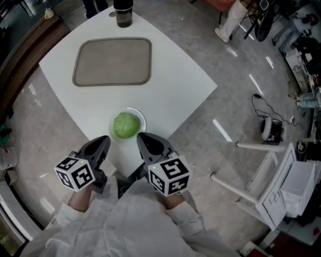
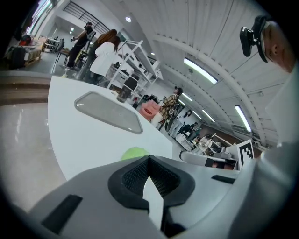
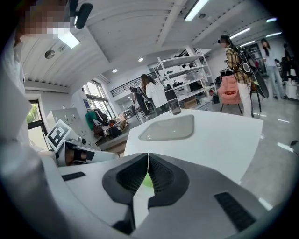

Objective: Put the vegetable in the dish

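A round green vegetable (image 1: 126, 125) sits in a small white dish (image 1: 141, 116) near the near corner of the white table (image 1: 170, 75). My left gripper (image 1: 104, 143) hovers just left of and nearer than the dish, jaws shut and empty. My right gripper (image 1: 143, 139) hangs just right of the vegetable, jaws shut with nothing between them. In the left gripper view the vegetable (image 2: 135, 152) peeks above the closed jaws (image 2: 149, 161). Through the closed jaws (image 3: 147, 161) of the right gripper view a sliver of green vegetable (image 3: 147, 180) shows.
A grey tray (image 1: 113, 61) lies further back on the table, and a dark cup (image 1: 123, 14) stands at the far corner. A white chair (image 1: 273, 180) stands on the floor to the right. Several people stand in the background.
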